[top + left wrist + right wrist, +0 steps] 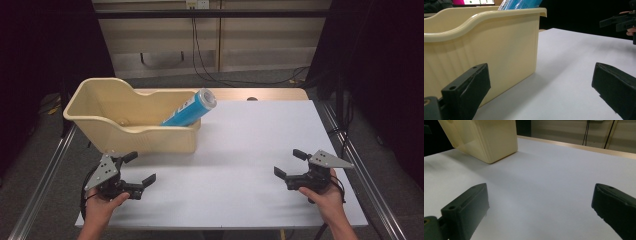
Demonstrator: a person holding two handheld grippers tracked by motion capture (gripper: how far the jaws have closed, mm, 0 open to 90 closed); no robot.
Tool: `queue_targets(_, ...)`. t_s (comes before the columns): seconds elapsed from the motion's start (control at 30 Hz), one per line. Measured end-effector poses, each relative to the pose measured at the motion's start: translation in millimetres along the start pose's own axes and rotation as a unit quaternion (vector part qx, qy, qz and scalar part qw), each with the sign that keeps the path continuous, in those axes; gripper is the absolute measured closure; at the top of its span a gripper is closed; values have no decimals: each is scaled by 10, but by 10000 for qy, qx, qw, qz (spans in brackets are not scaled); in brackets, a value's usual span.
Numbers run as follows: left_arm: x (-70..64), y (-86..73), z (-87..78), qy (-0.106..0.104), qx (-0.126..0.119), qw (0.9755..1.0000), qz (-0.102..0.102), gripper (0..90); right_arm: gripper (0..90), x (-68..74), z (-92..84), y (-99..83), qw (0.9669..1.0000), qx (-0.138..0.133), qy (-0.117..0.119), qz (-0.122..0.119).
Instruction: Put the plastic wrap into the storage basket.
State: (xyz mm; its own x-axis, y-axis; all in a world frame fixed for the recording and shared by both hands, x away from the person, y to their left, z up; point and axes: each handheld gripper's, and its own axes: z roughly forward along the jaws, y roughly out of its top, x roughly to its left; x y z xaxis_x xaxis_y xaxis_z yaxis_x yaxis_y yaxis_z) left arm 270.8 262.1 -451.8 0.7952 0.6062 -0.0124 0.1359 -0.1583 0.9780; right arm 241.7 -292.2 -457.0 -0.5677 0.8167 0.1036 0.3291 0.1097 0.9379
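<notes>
A cream plastic bin [117,131] stands on the left back part of the white table [250,150]. A blue cylindrical can [191,108] leans inside it, its top poking over the right rim. My left gripper [140,167] is open near the front left, just in front of the bin, nothing between its jaws. In the left gripper view the bin wall [486,50] is close on the left and the blue can [521,4] peeks over the rim. My right gripper [287,164] is open at the front right, empty. The bin [484,137] sits far left in the right gripper view.
A wooden table edge [250,93] runs along the back. Metal rails [40,185] flank the table on both sides. Cables [210,70] hang down the wall behind. In the left gripper view the right gripper [620,21] appears far off at upper right.
</notes>
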Motion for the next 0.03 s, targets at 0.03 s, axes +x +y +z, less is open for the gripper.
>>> queue_targets(0.03, 1, -1, 3, 6, 7, 10000, 5, 16, 3, 4, 4, -2, 10000, 16, 26, 31)
